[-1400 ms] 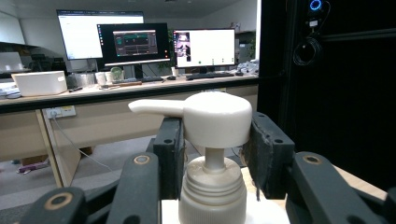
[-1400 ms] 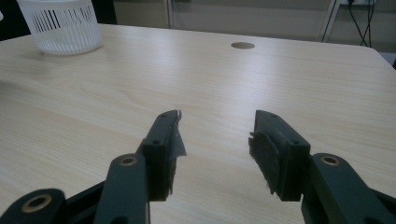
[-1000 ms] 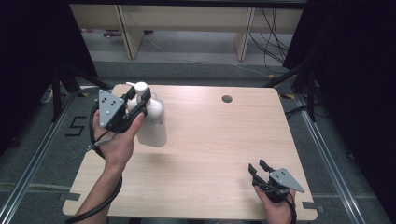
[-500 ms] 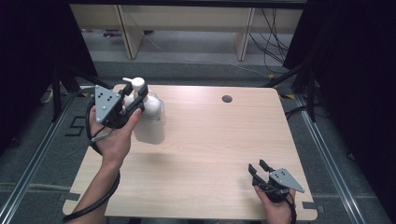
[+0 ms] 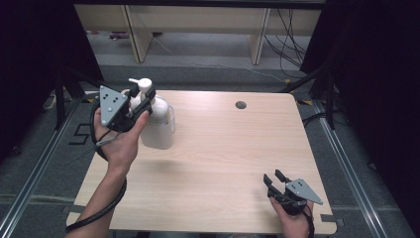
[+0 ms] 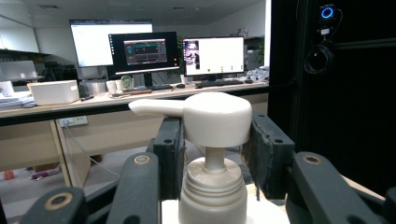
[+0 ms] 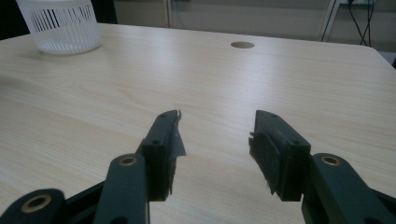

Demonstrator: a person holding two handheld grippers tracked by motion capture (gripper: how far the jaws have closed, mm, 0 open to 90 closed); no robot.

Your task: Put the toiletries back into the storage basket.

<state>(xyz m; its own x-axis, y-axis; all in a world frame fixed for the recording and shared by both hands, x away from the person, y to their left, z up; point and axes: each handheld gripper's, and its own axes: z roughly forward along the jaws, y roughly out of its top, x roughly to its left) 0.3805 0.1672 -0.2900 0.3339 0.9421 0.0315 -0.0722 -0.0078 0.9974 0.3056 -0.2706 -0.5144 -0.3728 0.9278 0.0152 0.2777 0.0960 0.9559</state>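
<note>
- Right gripper [image 5: 273,179]: nearest the person, low over the near right corner of the table [image 5: 237,148]. In the right gripper view its jaws stand apart with nothing between them and bare wood beyond; it is released and idle.
- Left gripper [image 5: 143,101]: raised over the far left part of the table, clasped on the pump bottle [image 5: 157,124]. In the left gripper view the two pads sit either side of the pump head [image 6: 217,119], at the level of the head and the thin stem above the ribbed collar [image 6: 212,186]; the spout points to that view's left.
- Pump bottle: white, upright, held at the top; in the high view its base appears lifted just clear of the wood, though the gap is hard to judge.
- Basket [image 7: 60,25]: a white slotted basket stands at the far left of the table in the right gripper view, well apart from the right gripper.
- Cable hole [image 5: 240,105]: a round opening near the table's far edge, right of the bottle.
- Handling note: the grasp sits high and the weight hangs below, so the bottle is likely to swing. Keep the hand level, move slowly, and avoid squeezing downward on the head, which could dispense the contents.
- Set the base down flat before letting go.
</note>
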